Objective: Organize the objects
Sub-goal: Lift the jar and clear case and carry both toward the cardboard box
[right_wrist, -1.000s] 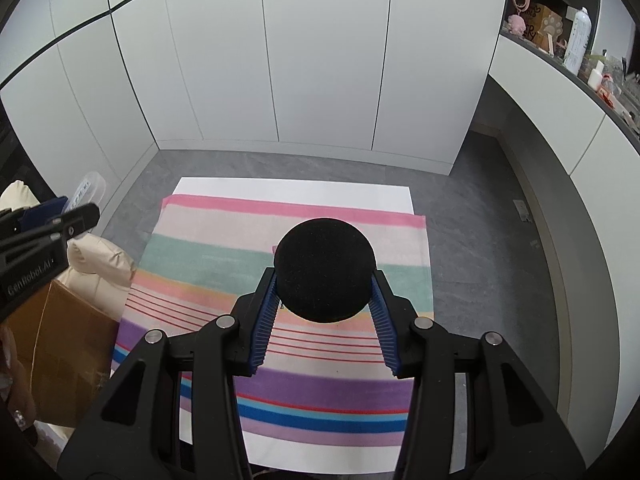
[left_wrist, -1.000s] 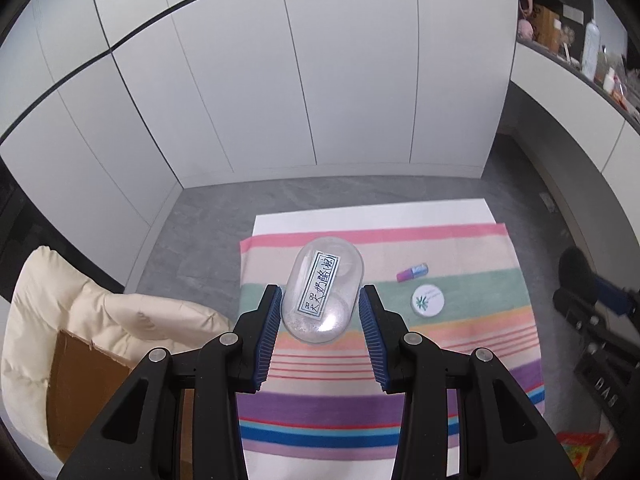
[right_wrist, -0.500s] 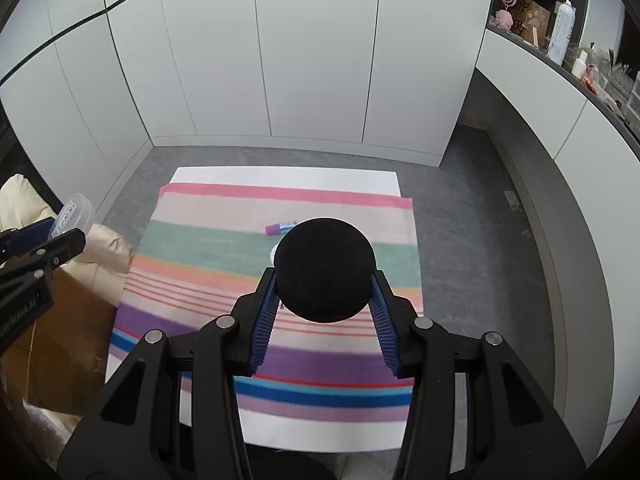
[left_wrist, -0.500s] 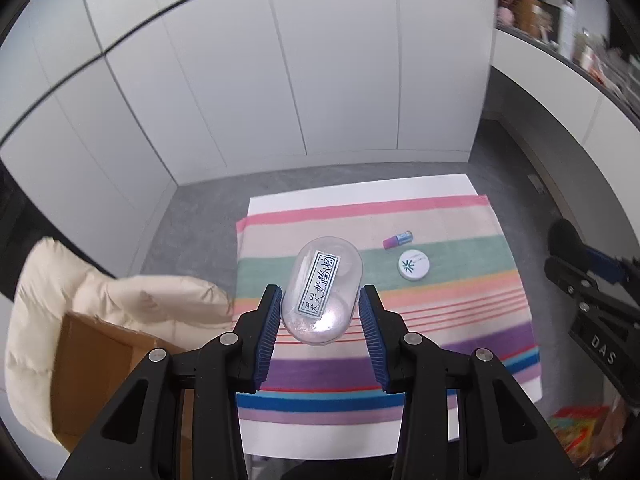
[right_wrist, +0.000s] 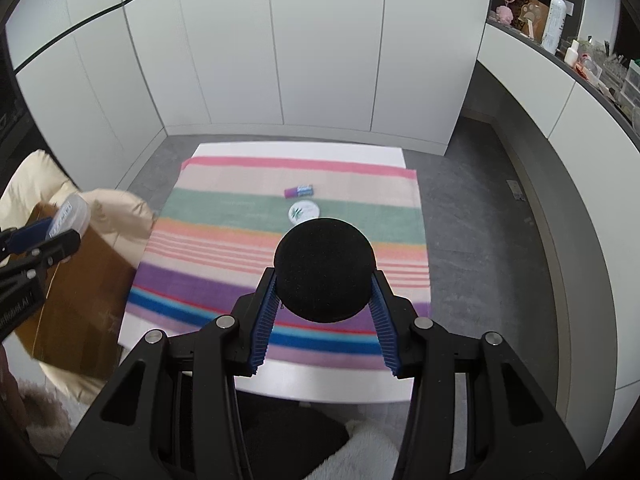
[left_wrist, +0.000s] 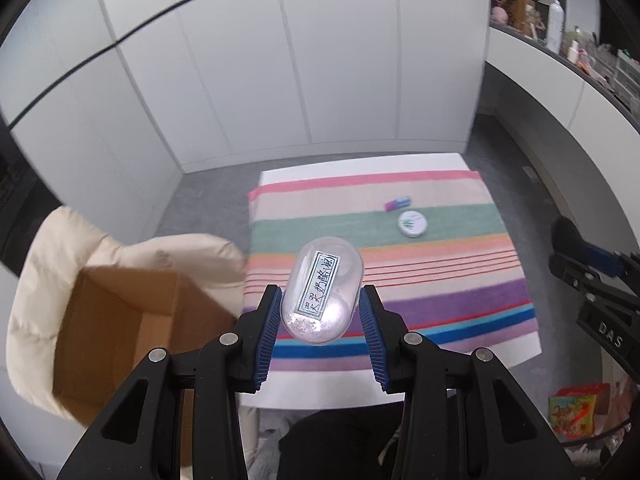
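Both tools pulled back; cardboard box [left_wrist: 116, 328] now visible.

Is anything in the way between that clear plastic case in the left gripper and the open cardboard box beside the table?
Nothing visible blocks it. The clear oval plastic case is clamped in the left gripper, and the brown cardboard box lies open-topped to its left, beside the cream padded cushion.
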`<state>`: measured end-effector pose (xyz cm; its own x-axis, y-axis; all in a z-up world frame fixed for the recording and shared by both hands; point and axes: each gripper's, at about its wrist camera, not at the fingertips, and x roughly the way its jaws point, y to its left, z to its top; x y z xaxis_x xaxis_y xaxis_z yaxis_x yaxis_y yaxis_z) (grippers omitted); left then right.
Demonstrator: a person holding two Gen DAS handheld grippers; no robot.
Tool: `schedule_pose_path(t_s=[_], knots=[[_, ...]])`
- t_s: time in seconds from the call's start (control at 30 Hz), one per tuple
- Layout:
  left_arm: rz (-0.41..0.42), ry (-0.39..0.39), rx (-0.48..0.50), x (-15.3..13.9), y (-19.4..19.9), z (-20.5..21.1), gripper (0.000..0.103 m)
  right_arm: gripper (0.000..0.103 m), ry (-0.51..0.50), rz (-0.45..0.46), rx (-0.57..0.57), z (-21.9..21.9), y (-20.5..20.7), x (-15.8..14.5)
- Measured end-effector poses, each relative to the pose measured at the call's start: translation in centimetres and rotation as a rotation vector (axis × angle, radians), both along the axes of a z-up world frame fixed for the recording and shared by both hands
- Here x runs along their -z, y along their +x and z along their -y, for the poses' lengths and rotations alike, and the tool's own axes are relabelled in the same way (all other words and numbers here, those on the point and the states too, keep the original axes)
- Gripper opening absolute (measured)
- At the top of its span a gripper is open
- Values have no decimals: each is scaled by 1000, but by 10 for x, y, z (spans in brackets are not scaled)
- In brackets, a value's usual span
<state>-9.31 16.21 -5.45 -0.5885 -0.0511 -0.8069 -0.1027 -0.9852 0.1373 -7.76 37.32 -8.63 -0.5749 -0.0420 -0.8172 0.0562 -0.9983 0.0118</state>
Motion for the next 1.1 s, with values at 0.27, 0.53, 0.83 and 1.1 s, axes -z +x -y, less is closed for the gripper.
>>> schedule_pose_path(t_s=[0.27, 0.53, 0.83, 1.1], knots=[[34, 38, -6, -3, 35, 20, 41, 47, -11, 17, -44, 8, 40, 4], [60, 71, -14, 2, 66, 32, 41, 47, -25, 49, -76, 14, 73, 13], [65, 69, -60, 7, 66, 48, 41, 47, -7, 50, -101, 27, 85, 15], [68, 96, -113, 3, 59, 78, 41, 47, 19, 56, -133, 49, 76, 19]])
